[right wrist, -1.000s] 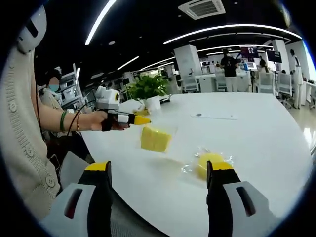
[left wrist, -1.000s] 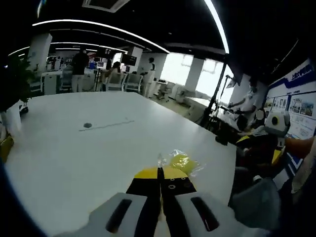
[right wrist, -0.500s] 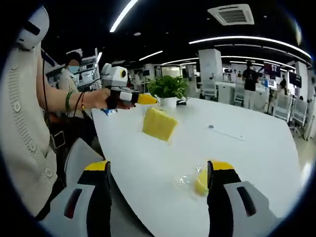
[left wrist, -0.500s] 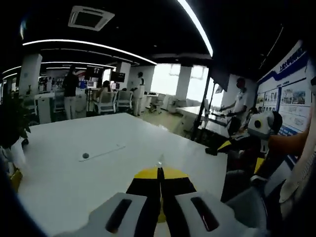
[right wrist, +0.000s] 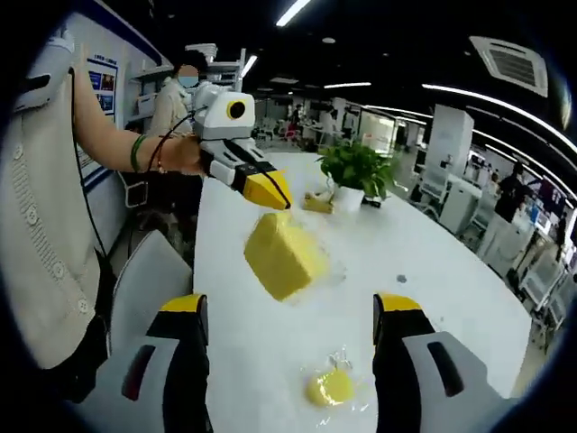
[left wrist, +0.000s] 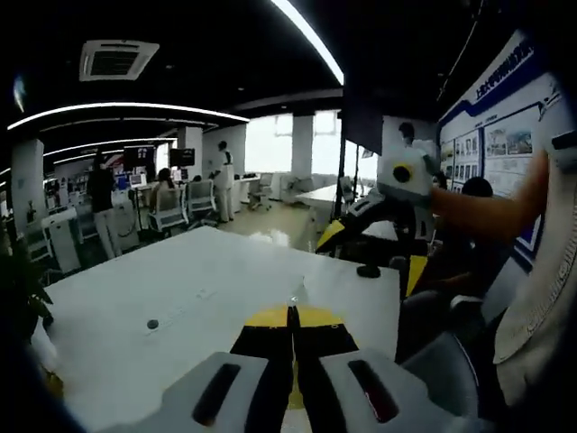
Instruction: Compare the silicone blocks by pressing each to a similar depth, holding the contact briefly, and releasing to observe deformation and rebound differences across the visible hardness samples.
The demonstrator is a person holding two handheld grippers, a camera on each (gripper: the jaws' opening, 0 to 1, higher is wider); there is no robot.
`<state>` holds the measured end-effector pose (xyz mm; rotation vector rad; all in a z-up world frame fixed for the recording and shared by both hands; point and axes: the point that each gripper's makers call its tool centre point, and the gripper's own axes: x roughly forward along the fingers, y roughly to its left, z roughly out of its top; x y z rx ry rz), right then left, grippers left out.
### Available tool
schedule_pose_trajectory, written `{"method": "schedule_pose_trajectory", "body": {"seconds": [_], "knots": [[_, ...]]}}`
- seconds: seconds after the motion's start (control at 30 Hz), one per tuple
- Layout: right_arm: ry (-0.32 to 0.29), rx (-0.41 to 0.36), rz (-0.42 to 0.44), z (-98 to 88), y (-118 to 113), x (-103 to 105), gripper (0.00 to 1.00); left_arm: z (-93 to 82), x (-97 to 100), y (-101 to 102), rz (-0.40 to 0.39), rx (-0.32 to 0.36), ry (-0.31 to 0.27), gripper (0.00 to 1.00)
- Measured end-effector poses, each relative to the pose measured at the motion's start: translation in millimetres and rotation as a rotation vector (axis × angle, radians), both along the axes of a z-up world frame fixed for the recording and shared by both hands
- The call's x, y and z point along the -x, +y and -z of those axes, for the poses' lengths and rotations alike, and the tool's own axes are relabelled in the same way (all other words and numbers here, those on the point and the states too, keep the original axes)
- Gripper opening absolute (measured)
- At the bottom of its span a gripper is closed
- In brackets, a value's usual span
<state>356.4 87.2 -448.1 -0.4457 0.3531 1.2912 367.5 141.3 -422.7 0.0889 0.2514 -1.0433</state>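
The left gripper [right wrist: 269,191], jaws together pinching its bag, hangs the yellow block [right wrist: 280,256] above the table [right wrist: 424,271], while the right gripper [right wrist: 288,311], jaws apart and empty, sits nearer the round block [right wrist: 328,388].

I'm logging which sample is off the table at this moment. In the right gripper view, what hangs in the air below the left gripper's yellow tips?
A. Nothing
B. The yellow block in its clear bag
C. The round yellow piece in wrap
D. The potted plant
B: the yellow block hangs in its clear bag under the left gripper, above the white table, while the round yellow piece lies on the table.
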Motion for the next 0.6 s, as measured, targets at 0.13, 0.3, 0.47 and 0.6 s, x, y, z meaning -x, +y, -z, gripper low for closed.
{"method": "schedule_pose_trajectory", "body": {"seconds": [0.13, 0.3, 0.47, 0.6], "knots": [[0.011, 0.035, -0.067, 0.8, 19, -6, 0.67, -6.5, 2.8, -7, 0.023, -0.011, -0.017, 0.0], [0.022, 0.086, -0.135, 11.2, 38, -12, 0.65, -13.1, 3.4, -12, 0.037, -0.008, -0.027, 0.0], [0.031, 0.128, -0.19, 27.1, 52, -12, 0.63, -17.7, 5.4, -16, 0.056, -0.009, -0.04, 0.0], [0.043, 0.131, -0.204, 33.4, 57, -14, 0.6, -19.7, 9.0, -19, 0.075, -0.013, -0.048, 0.0]]}}
